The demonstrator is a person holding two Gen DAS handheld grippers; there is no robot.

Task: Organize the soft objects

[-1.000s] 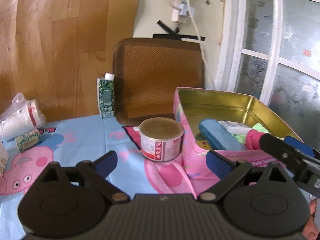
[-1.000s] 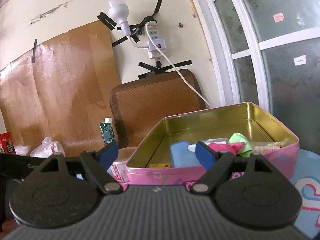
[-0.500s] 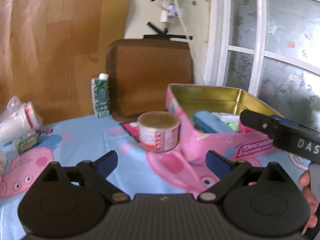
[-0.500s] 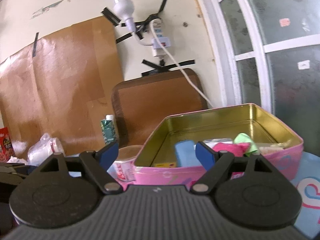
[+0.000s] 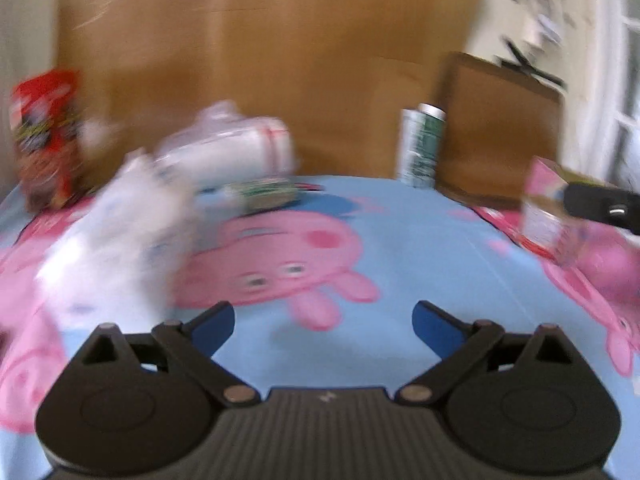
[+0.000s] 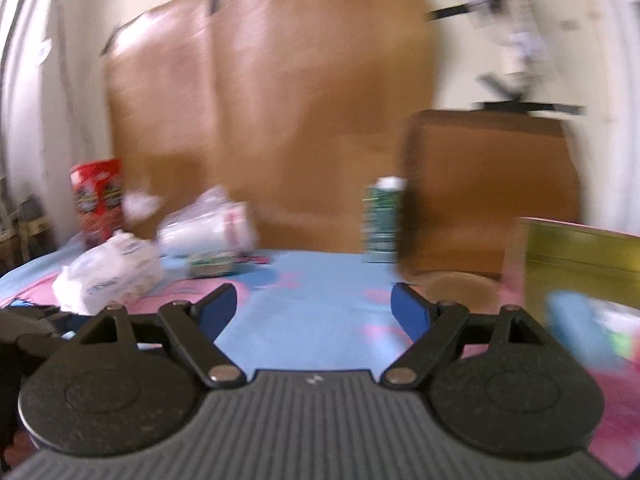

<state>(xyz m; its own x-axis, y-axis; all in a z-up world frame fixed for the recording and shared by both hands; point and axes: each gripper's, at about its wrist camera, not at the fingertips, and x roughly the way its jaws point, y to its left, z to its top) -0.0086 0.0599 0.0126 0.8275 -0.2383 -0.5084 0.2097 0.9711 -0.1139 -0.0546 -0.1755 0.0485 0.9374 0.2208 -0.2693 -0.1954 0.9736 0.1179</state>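
Blue cartoon-pig tablecloth (image 5: 420,240) now fills both blurred views: both cameras have swung left off the pink tin box (image 6: 576,256) toward the white soft plastic-wrapped pack (image 6: 108,276), left gripper (image 5: 323,320) and right gripper (image 6: 314,306) jaws spread, empty, suggesting the next pickup.

Ahead of the gripper a brown paper sheet (image 6: 272,120) covers the cream wall (image 6: 52,92), with what seems a window frame (image 5: 624,80) far right.

centre: bare tablecloth (image 5: 420,248) | left: white soft pack (image 5: 116,240) | right: pink tin (image 6: 576,264)
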